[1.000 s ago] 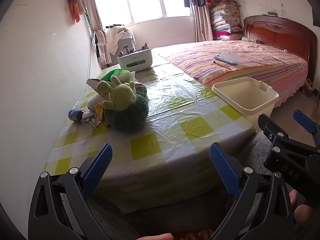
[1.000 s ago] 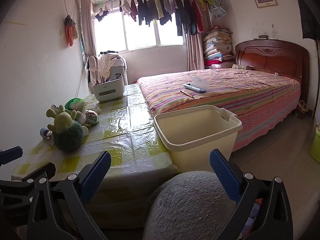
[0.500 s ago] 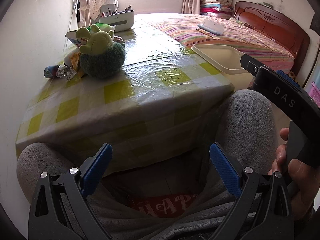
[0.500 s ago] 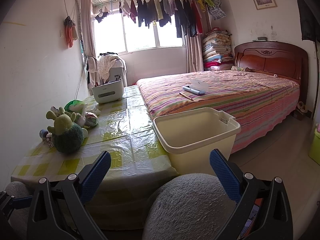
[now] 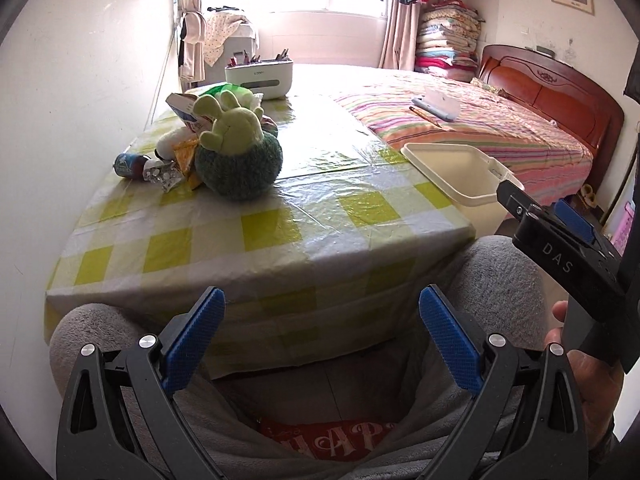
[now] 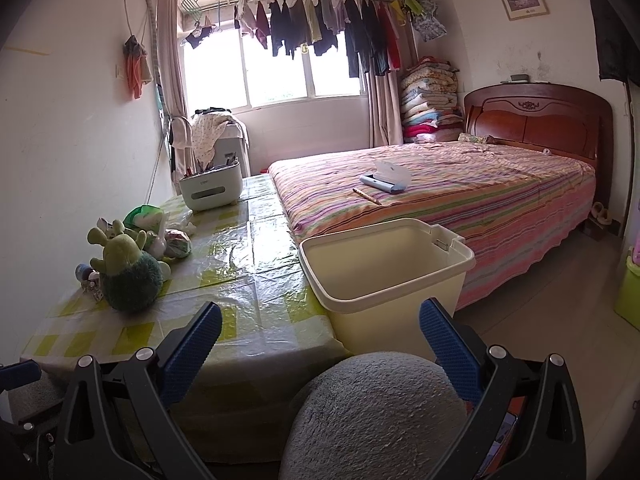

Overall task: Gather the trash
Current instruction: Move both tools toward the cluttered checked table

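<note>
Litter lies at the table's left side: a small blue can (image 5: 129, 165), crumpled foil (image 5: 162, 175), a yellow wrapper (image 5: 185, 154) and a carton (image 5: 185, 110), crowded around a green plush toy (image 5: 236, 152). The cream bin (image 6: 384, 268) stands on the floor off the table's right edge, nothing visible inside. My left gripper (image 5: 322, 336) is open and empty, held low over grey-clad knees short of the table's near edge. My right gripper (image 6: 320, 348) is open and empty too, above a knee, facing the bin and the table corner.
The table (image 5: 280, 224) wears a yellow-checked plastic cloth. A white organiser box (image 5: 259, 77) sits at its far end. A striped bed (image 6: 460, 188) with a blue case and a pencil fills the right. The wall runs along the table's left.
The left gripper dropped from over the table to the lap, then tilted back up so the table top and window show again. The right gripper drifted slightly back and stayed open.
</note>
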The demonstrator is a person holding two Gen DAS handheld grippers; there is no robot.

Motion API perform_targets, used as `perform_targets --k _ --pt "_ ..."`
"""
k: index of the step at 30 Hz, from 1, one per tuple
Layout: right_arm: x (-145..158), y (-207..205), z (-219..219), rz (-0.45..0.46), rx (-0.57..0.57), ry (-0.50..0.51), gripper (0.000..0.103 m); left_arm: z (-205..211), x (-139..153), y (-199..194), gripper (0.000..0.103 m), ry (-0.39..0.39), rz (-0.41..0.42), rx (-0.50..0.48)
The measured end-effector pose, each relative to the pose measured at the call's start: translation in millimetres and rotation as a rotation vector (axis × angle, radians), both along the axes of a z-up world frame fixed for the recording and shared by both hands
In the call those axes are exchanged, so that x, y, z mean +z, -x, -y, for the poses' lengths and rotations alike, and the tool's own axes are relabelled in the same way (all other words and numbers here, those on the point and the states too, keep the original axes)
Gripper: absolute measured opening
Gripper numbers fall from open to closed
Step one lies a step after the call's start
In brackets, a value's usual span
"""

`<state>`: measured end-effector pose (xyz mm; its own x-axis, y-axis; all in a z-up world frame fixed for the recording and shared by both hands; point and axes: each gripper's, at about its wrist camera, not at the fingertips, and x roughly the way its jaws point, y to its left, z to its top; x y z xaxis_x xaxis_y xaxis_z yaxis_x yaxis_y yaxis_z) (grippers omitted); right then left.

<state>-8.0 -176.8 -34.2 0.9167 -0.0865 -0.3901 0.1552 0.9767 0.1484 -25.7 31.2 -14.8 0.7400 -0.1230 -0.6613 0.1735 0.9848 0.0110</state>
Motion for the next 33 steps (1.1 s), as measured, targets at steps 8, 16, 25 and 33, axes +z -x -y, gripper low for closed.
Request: perform_targets --k 8,16,25,33 --pt "1.7 -9.9 3.0 0.000 0.001 -0.009 0.097 2.2 13.5 -22.9 0.096 -0.163 0.122 0.113" --pt "9.5 -15.0 1.1 0.024 0.010 0.000 0.097 5.7 16.0 -37.0 0.096 -0.146 0.114 0.123" --pt "12.5 -31.4 -7.1 0.013 0.049 -0.010 0.097 0.0 13.2 -47.7 0.096 -0.142 0.105 0.145" --pt "16.9 -55.8 -22.3 0.002 0.115 -0.004 0.097 -27.4 12.1 -68.5 0.096 -0.107 0.091 0.202"
